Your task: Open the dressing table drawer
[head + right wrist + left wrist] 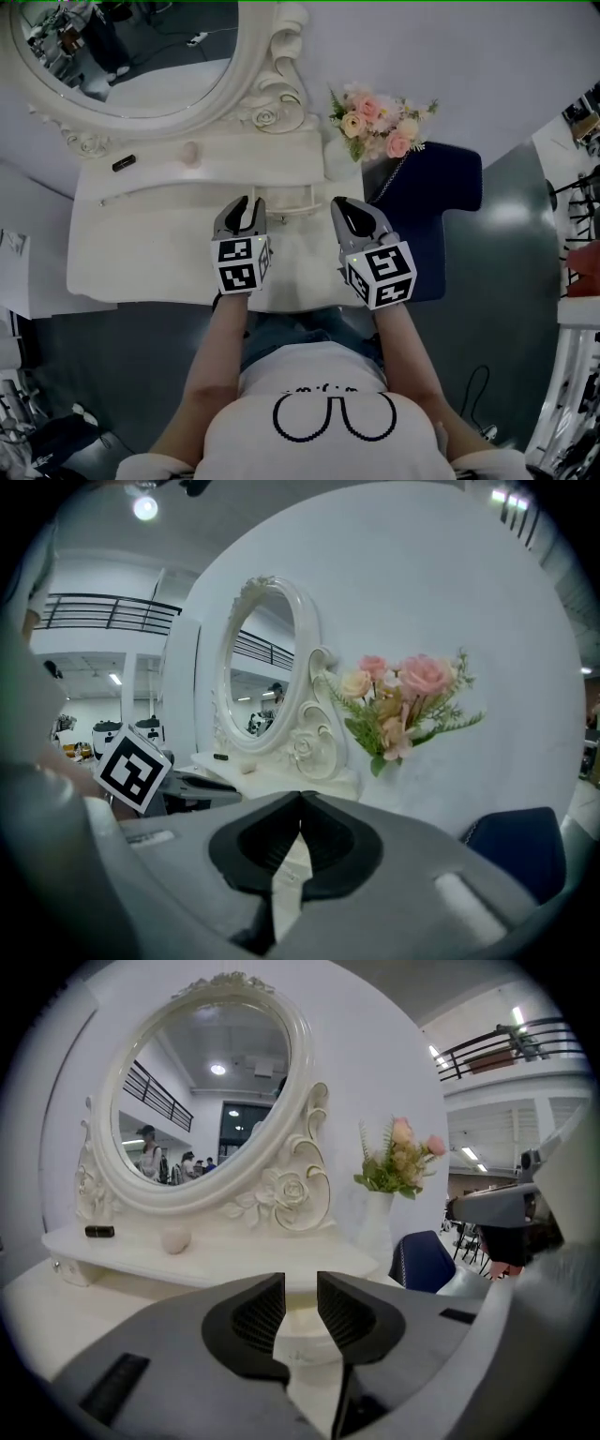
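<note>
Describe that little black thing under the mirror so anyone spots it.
Find the oval mirror on the white dressing table. On the shelf below it, toward the left, lies a black bar, the only dark item, beside a pale ball.

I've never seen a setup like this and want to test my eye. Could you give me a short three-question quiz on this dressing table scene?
1. True or false: the left gripper has its jaws pressed together.
2. In the head view, what stands just right of the mirror? A) a lamp B) flowers C) a clock
3. What does the right gripper hold?
Key: 1 false, they stand apart; 2 B; 3 nothing, its jaws are shut and empty.
</note>
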